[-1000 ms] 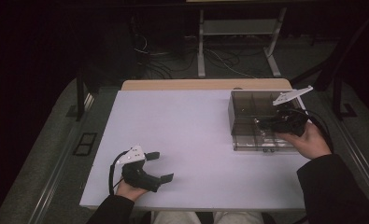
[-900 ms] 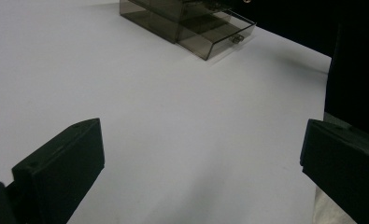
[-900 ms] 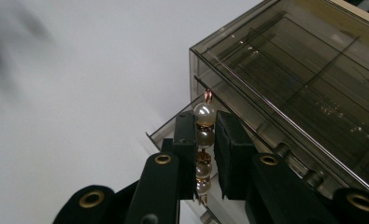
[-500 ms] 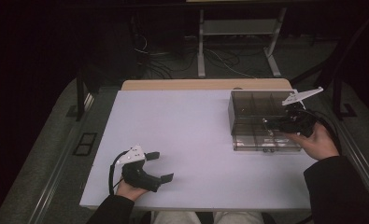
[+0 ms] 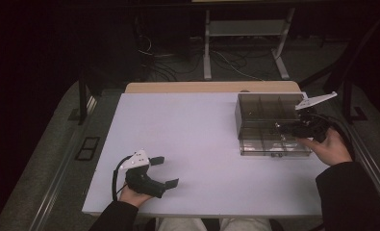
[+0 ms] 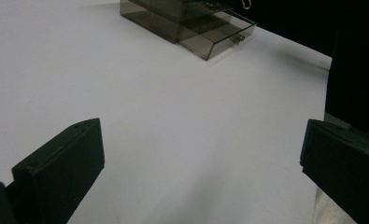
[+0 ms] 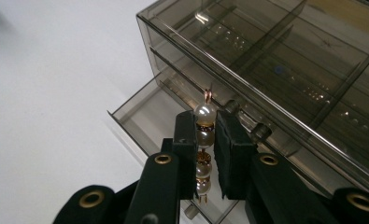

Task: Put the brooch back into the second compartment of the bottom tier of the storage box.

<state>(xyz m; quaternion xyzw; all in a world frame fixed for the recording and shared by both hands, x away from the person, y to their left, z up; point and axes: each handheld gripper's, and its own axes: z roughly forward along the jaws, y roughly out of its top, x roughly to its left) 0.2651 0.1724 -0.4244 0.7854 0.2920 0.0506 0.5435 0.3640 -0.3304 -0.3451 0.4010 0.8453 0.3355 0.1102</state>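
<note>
A smoky see-through drawer box (image 5: 268, 109) stands at the table's right side, its lowest drawer (image 5: 274, 146) pulled out toward me. Just above that drawer, my right gripper (image 5: 281, 127) is shut on a small string of pearls with gold fittings. In the right gripper view the pearl piece (image 7: 204, 113) stands upright between the jaws of the right gripper (image 7: 204, 127), over the open drawer (image 7: 145, 112). My left gripper (image 5: 164, 171) rests near the table's front left edge, open, with nothing between its jaws. In the left gripper view the left gripper (image 6: 203, 137) faces the box (image 6: 173, 14) across bare table.
The white table (image 5: 192, 134) has bare room across its middle and left. A wooden strip (image 5: 211, 87) runs along its far edge. Behind it are a metal stand (image 5: 245, 29) and floor cables. A dark sleeve (image 5: 356, 197) covers the front right corner.
My right hand has drifted a little to the right beside the box, still holding the pearl piece. The left gripper has not moved.
</note>
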